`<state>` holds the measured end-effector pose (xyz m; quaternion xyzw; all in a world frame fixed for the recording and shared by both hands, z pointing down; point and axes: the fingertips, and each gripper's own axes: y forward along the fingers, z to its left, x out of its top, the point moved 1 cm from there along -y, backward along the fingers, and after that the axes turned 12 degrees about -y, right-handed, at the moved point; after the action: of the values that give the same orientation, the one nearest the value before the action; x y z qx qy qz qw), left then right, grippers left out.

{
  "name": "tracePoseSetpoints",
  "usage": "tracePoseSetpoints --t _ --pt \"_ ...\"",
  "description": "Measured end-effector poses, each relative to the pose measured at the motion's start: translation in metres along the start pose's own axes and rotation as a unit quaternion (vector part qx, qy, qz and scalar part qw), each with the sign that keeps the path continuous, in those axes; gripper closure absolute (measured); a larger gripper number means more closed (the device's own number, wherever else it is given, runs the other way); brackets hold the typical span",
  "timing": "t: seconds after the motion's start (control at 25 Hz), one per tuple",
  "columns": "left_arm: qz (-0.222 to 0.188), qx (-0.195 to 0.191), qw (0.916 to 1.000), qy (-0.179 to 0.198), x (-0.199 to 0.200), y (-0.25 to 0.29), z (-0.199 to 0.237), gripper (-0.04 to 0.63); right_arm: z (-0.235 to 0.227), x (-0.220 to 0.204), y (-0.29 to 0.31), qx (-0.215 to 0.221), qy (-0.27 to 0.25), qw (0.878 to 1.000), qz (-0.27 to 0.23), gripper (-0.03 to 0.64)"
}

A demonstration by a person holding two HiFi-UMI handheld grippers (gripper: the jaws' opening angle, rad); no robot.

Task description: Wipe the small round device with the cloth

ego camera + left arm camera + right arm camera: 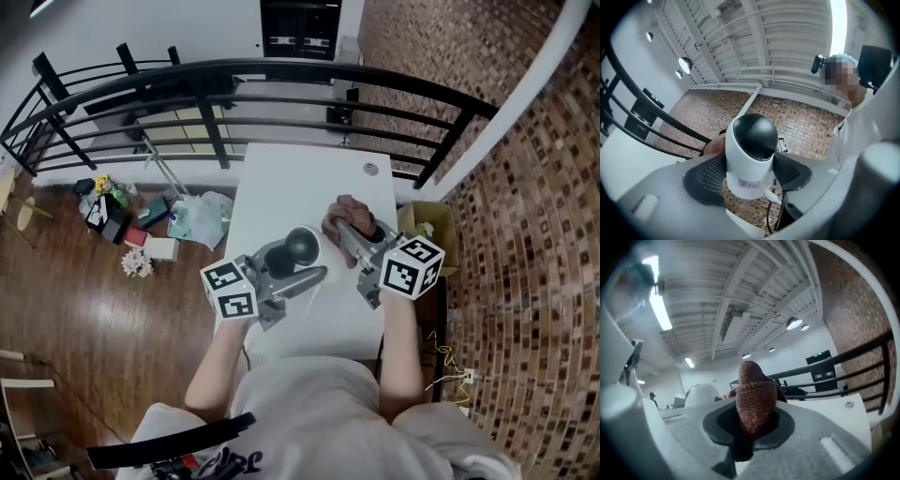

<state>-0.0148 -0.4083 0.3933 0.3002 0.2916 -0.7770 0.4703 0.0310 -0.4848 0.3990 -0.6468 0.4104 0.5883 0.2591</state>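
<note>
the left gripper (292,262) has its jaws clenched on the small round device (302,246), a white cylinder topped by a glossy black dome, over the middle of the white rectangular tabletop (291,178). in the left gripper view the gripper (750,171) presses its dark mesh pads (705,180) against both sides of the white body of the device (752,154), which sits upright between them with the black dome facing the camera and a pale label low on its front. a white plug with a thin cable (769,206) hangs from its underside

the right gripper (349,232) grasps a reddish-brown knitted cloth (349,216), bunched into a rounded wad at the jaw tips. in the right gripper view the gripper (752,423) is closed on the cloth (755,401), which stands up out of the jaws as a thick folded lump, and the white side of the device (701,394) shows just left of it. seen from the left gripper, the cloth (714,145) sits just beside the device's body; whether they touch cannot be told

a black metal railing (281,70) curves past the far end of the tabletop, a brick wall (525,234) lies to the right, and a glossy wooden floor (112,328) to the left
</note>
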Motion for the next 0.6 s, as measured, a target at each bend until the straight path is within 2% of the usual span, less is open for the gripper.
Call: tracePoseSetpoints --t 0.08,0.16,0.28,0.44,0.52,0.6 --pt "-0.012 -0.01 0.9997 -0.021 0.002 -0.002 0.001 0.258 -0.005 0.0 -0.007 0.009 0.042 0.999 -0.023 0.588" --pt "-0.013 -0.003 0.9994 -0.033 0.0 -0.004 0.01 0.258 -0.001 0.013 -0.015 0.026 0.046 0.998 -0.044 0.588" --pt "-0.006 0.012 0.999 -0.043 -0.002 -0.008 0.023 0.258 0.028 0.044 -0.022 0.091 0.003 0.994 -0.059 0.588" --pt "0.002 0.021 0.999 -0.04 0.0 -0.005 0.029 0.258 0.079 0.048 -0.015 0.19 -0.074 0.979 -0.02 0.588" --pt "0.004 0.021 0.999 -0.04 0.0 -0.003 0.028 0.258 0.09 0.041 -0.009 0.213 -0.089 0.973 -0.002 0.588" --pt "0.007 0.016 0.999 -0.04 -0.001 -0.004 0.028 0.258 0.089 0.038 -0.005 0.21 -0.088 0.974 0.001 0.588"
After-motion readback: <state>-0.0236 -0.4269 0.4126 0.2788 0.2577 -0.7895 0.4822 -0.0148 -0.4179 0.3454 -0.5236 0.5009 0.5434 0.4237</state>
